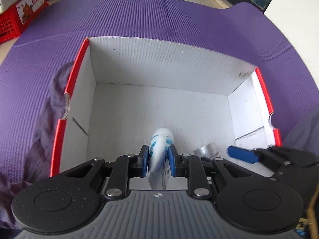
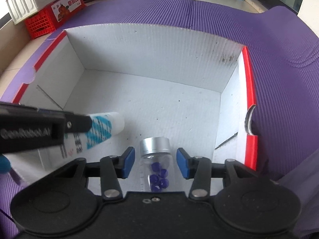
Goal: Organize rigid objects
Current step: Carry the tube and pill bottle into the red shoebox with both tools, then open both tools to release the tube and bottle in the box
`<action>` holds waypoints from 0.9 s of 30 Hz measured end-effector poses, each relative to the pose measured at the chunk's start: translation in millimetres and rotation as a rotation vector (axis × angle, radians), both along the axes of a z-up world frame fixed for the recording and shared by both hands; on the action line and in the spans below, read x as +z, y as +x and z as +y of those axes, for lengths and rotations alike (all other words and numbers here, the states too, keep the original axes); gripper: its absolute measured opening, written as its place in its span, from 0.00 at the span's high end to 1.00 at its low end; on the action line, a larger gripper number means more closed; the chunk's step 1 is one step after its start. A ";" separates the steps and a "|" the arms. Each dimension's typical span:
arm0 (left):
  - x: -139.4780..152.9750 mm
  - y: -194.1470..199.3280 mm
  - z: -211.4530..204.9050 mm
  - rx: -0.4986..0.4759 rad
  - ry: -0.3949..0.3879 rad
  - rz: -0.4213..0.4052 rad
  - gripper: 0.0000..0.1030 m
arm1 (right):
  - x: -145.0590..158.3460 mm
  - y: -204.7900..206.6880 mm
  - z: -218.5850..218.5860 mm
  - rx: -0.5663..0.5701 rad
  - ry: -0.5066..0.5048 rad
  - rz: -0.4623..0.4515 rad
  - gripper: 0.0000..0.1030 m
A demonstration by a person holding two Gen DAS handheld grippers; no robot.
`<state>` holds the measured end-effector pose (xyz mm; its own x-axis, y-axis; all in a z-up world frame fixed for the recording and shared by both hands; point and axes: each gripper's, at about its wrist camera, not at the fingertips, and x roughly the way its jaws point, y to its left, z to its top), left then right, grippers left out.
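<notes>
box (image 1: 179, 63) far half free, walls around

Lying open-topped on the purple mat: a white corrugated cardboard box (image 2: 151, 45) with red-edged side walls and a bare, lightly speckled floor. Slanting down into its near left part, cap end lowest: a white tube (image 1: 159, 151) printed with blue and teal patterning and black text, squeezed flat at the body, its round white cap near the floor. Sitting to the right of the tube: a clear glass vial (image 2: 156, 165) with a silver metal cap, showing several dark blue beads clustered inside.
</notes>
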<state>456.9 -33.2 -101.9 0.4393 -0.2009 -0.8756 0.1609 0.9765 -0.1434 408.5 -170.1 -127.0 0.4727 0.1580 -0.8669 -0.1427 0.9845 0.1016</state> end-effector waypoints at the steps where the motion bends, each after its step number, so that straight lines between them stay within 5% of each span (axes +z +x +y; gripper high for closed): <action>1: 0.5 -4.3 -0.2 0.004 0.018 -0.006 0.80 | 2.4 -3.0 -1.0 0.004 0.000 -0.005 0.52; 8: 17.7 -27.7 5.9 0.029 -0.005 -0.003 0.78 | 25.4 -17.2 -2.4 0.005 0.006 -0.048 0.40; 15: 53.4 -62.8 2.7 0.031 0.008 -0.082 0.44 | 53.5 -43.1 -2.6 0.005 0.008 -0.098 0.38; 27: 96.5 -122.2 0.2 0.021 0.019 -0.159 0.44 | 98.1 -101.5 -16.2 0.026 0.035 -0.171 0.38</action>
